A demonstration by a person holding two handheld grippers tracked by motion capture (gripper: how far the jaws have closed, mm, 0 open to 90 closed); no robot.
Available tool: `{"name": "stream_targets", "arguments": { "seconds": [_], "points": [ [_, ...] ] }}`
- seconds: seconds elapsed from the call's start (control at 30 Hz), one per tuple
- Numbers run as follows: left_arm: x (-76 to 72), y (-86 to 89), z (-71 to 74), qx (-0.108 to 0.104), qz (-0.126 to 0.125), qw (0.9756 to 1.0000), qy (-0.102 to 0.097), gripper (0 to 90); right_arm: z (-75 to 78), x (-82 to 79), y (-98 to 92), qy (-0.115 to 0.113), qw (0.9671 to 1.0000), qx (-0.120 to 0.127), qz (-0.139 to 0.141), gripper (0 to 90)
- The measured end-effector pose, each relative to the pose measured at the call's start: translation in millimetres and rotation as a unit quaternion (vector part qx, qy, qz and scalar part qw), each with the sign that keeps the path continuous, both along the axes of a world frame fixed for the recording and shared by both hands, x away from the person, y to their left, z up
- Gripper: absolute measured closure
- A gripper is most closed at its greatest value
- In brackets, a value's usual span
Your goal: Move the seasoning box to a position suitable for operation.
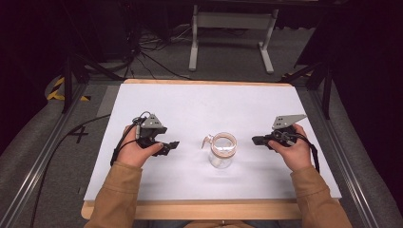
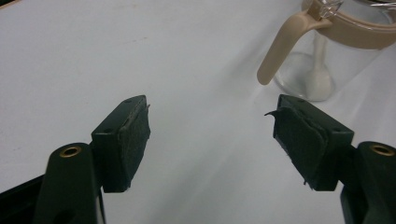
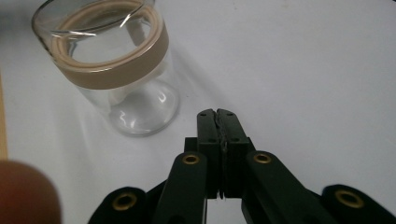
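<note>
**Two tools flanking a glass jar on the white surface**

A person is sitting at the near edge of the surface, which is carrying a white sheet over a wooden top. Both forearms, in tan sleeves, are reaching in from the bottom of the high view.

The left hand is holding the left tool left of centre. In the left gripper view its jaws are standing wide apart, with bare white sheet between the two dark pads. Nothing is lying between them.

The right hand is holding the right tool right of centre. In the right gripper view that tool is showing its jaws pressed flat together, with nothing gripped.

The glass jar is standing upright on the sheet between the two tools, apart from both. A tan band is circling it just below its open mouth, and a tan handle is curving down from that band on the side facing the left tool. In the left gripper view the jar is sitting ahead of and beyond the right-hand pad. In the right gripper view the jar is standing near the closed tips, off to their left, not touching them.

A blurred fingertip is showing at the lower left corner of the right gripper view.
</note>
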State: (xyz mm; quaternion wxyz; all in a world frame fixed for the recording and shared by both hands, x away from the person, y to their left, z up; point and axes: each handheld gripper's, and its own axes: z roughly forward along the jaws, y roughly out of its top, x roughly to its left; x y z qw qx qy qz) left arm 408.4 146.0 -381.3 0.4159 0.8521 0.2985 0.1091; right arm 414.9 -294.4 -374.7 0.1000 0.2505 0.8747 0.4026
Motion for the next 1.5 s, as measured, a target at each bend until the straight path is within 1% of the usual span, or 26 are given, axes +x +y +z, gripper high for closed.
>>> {"name": "stream_targets", "arguments": {
  "seconds": [0.03,0.07,0.1,0.13,0.2,0.23,0.27,0.33,0.43,0.47,0.53,0.57,0.63,0.67,0.87,0.9,0.93,1.03,1.07,1.1,1.2,1.27,1.33,1.5],
  "points": [
    [-0.7,-0.3,0.6,0.005,-0.002,1.0000,-0.002,27.3,0.0,0.0,0.8,0.001,1.0000,0.000,0.006,90.0],
    [-1.7,-0.6,0.8,0.005,-0.001,1.0000,-0.002,27.2,0.1,-0.1,1.8,0.002,1.0000,0.000,0.008,90.0],
    [-1.5,-0.3,1.2,0.009,-0.004,0.9999,-0.006,27.2,0.4,0.1,2.2,0.001,1.0000,-0.002,0.009,90.0],
    [-2.8,-0.3,1.6,0.008,-0.001,0.9999,-0.006,27.0,0.5,0.2,2.8,0.001,0.9999,-0.003,0.010,90.0],
    [-3.9,0.3,2.0,0.009,-0.003,0.9999,-0.006,26.9,0.4,0.6,3.6,-0.001,0.9999,-0.003,0.012,90.0],
    [-4.9,0.6,2.4,0.009,0.000,0.9999,-0.010,26.9,0.5,1.0,5.2,0.000,0.9999,-0.002,0.010,90.0],
    [-6.3,0.8,2.9,0.006,0.001,1.0000,-0.005,26.8,-0.1,1.6,6.9,-0.002,0.9999,-0.001,0.012,90.0],
    [-7.8,1.9,3.9,0.005,0.002,0.9999,-0.009,26.7,-1.7,2.2,10.7,-0.001,0.9999,0.000,0.012,89.9],
    [-11.3,4.2,3.9,0.006,0.000,1.0000,-0.006,26.5,-5.2,5.0,17.9,0.000,0.9997,0.010,0.020,89.9],
    [-13.2,5.7,4.0,0.006,0.003,1.0000,-0.003,26.5,-6.8,6.0,21.8,0.003,0.9996,0.013,0.024,90.0],
    [-15.1,8.8,3.9,0.006,0.007,0.9999,-0.006,26.2,-9.7,8.7,28.8,0.005,0.9994,0.009,0.033,90.0],
    [-16.6,10.4,4.1,0.005,0.011,0.9999,-0.003,26.2,-10.9,9.8,31.6,0.006,0.9993,0.006,0.036,90.0],
    [-17.8,12.7,4.3,0.006,0.012,0.9999,-0.004,26.2,-12.3,11.0,34.4,0.007,0.9992,0.004,0.039,90.0],
    [-18.6,13.9,4.3,0.007,0.015,0.9999,-0.004,26.2,-14.8,13.7,38.5,0.011,0.9990,0.000,0.045,89.9],
    [-24.8,19.6,2.4,0.011,0.023,0.9997,-0.001,26.2,-22.6,20.9,48.0,0.016,0.9985,-0.002,0.052,89.8],
    [-25.2,20.2,2.0,0.011,0.022,0.9997,-0.002,26.2,-23.4,21.8,49.0,0.014,0.9985,-0.003,0.053,89.8],
    [-26.3,20.8,1.9,0.010,0.025,0.9996,0.001,26.2,-24.3,22.5,50.3,0.016,0.9984,-0.003,0.054,89.8],
    [-26.7,22.1,1.7,0.012,0.025,0.9996,-0.001,26.2,-26.8,24.0,52.6,0.019,0.9983,-0.005,0.055,89.7],
    [-27.4,22.3,1.6,0.010,0.027,0.9996,0.002,26.2,-28.5,24.9,54.1,0.021,0.9981,-0.006,0.058,89.8],
    [-27.3,22.6,1.7,0.012,0.026,0.9996,0.001,26.1,-29.0,25.2,54.6,0.019,0.9980,-0.006,0.060,89.7],
    [-27.6,22.3,1.3,0.013,0.026,0.9996,0.001,26.1,-29.4,25.0,56.3,0.023,0.9977,-0.007,0.063,89.8],
    [-27.1,22.0,1.0,0.015,0.022,0.9996,0.001,26.1,-29.4,24.9,57.1,0.021,0.9977,-0.009,0.064,89.8],
    [-26.8,21.4,0.7,0.014,0.025,0.9996,0.001,26.1,-29.5,24.4,57.3,0.022,0.9977,-0.011,0.064,89.9],
    [-26.3,19.5,-0.4,0.016,0.021,0.9996,0.004,26.1,-29.6,23.5,57.8,0.021,0.9976,-0.014,0.065,90.0]
  ]
}}
